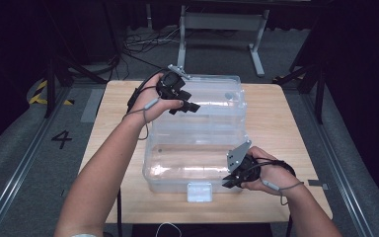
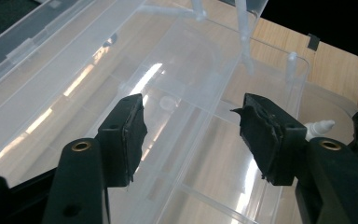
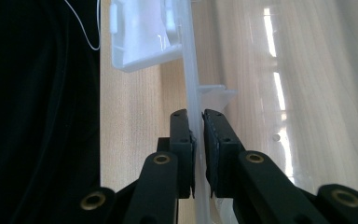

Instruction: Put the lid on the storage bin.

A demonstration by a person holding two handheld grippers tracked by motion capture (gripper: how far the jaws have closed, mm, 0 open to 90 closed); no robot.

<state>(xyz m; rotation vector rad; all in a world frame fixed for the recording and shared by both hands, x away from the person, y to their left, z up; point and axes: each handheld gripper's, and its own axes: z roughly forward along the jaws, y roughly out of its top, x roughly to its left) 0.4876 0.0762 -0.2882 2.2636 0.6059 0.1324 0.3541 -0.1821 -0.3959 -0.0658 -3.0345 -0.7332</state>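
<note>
Clear box (image 1: 177,163) rim pinched by right gripper (image 1: 231,180).

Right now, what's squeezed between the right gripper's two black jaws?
The clear box's thin front wall; the right gripper pinches it, seen in the right gripper view.

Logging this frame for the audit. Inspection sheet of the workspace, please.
Surface: wooden table, bare around the box.
Job's things: clear plastic box, lid open and lying back; white latch at the front edge.
Clutter: nothing seen.
Grippers: right gripper shut on the box's front wall; left gripper open, jaws wide, over the lid.
Cables: grey cord loops from the left gripper; one trails at the right hand.
Surroundings: grey floor marked 4, metal stand, dark curtains.
</note>
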